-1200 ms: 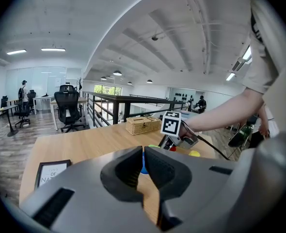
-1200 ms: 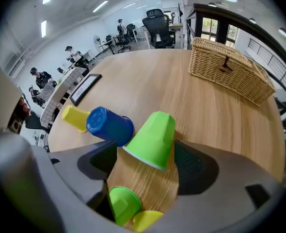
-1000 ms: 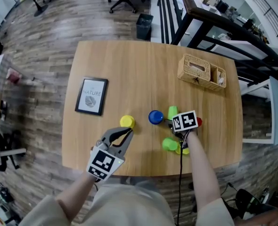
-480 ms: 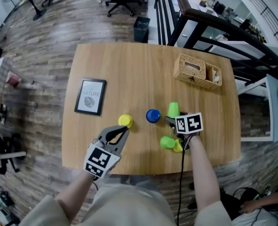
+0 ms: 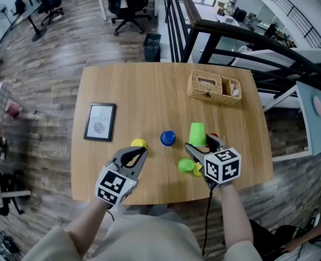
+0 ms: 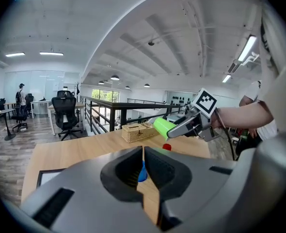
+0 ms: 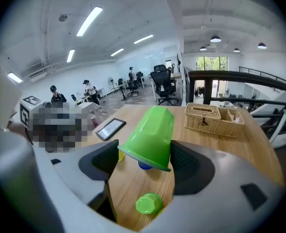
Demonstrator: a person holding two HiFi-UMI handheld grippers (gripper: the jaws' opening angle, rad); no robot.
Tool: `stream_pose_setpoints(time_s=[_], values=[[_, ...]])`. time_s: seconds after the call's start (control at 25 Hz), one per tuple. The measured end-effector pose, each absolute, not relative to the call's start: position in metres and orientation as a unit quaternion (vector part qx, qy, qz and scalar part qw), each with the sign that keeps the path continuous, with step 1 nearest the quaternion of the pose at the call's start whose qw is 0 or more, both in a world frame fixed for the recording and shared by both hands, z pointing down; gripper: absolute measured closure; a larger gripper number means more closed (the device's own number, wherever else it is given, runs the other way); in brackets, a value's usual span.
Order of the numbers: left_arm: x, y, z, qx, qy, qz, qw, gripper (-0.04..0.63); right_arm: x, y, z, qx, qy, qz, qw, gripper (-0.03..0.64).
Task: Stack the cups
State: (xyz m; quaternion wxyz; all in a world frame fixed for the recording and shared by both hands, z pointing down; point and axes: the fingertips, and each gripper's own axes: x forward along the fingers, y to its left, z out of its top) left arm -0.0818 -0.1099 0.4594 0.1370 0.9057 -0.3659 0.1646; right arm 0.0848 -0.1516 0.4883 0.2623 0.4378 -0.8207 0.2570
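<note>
My right gripper (image 5: 203,144) is shut on a light green cup (image 5: 197,134), held upside down and tilted above the wooden table (image 5: 144,86). In the right gripper view that green cup (image 7: 150,137) fills the gap of the right gripper (image 7: 147,155). Below it a second green cup (image 7: 149,203) stands upside down on the table, with a yellow one (image 5: 198,169) touching it. A blue cup (image 5: 168,138) and a yellow cup (image 5: 139,143) stand further left. A red cup (image 6: 167,147) stands behind. My left gripper (image 5: 134,157) hovers shut and empty near the yellow cup.
A wicker basket (image 5: 214,87) stands at the table's far right. A framed picture (image 5: 99,122) lies flat at the left. Office chairs (image 5: 129,4) and a bin (image 5: 152,39) stand beyond the far edge; a black railing (image 5: 215,29) runs at the right.
My right gripper has risen and drawn toward me with the green cup, lifting it clear of the other cups. The left gripper has hardly moved.
</note>
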Motion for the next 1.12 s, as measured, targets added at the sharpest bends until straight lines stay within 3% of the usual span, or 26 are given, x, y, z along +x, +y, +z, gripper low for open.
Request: stream_pose_setpoints(time_s=[0.44, 0.84, 0.88, 0.96, 1.0, 1.12], values=[[-0.069, -0.085, 0.416, 0.921, -0.343, 0.133, 0.127, 0.569, 0.064, -0.081, 0.39, 0.446, -0.863, 0.129, 0.197, 0.27], [-0.053, -0.06, 0.371, 0.942, -0.29, 0.068, 0.157, 0.566, 0.054, -0.046, 0.372, 0.444, -0.871, 0.109, 0.181, 0.27], [-0.048, -0.059, 0.364, 0.945, -0.278, 0.059, 0.161, 0.545, 0.052, -0.043, 0.369, 0.442, -0.873, 0.106, 0.178, 0.27], [-0.035, -0.056, 0.349, 0.953, -0.247, 0.045, 0.17, 0.396, 0.047, -0.037, 0.363, 0.433, -0.88, 0.097, 0.17, 0.27], [-0.028, -0.054, 0.341, 0.957, -0.23, 0.04, 0.175, 0.356, 0.044, -0.034, 0.36, 0.427, -0.884, 0.092, 0.165, 0.27], [-0.012, -0.048, 0.322, 0.966, -0.18, 0.029, 0.181, 0.318, 0.033, -0.025, 0.35, 0.41, -0.897, 0.07, 0.152, 0.27]])
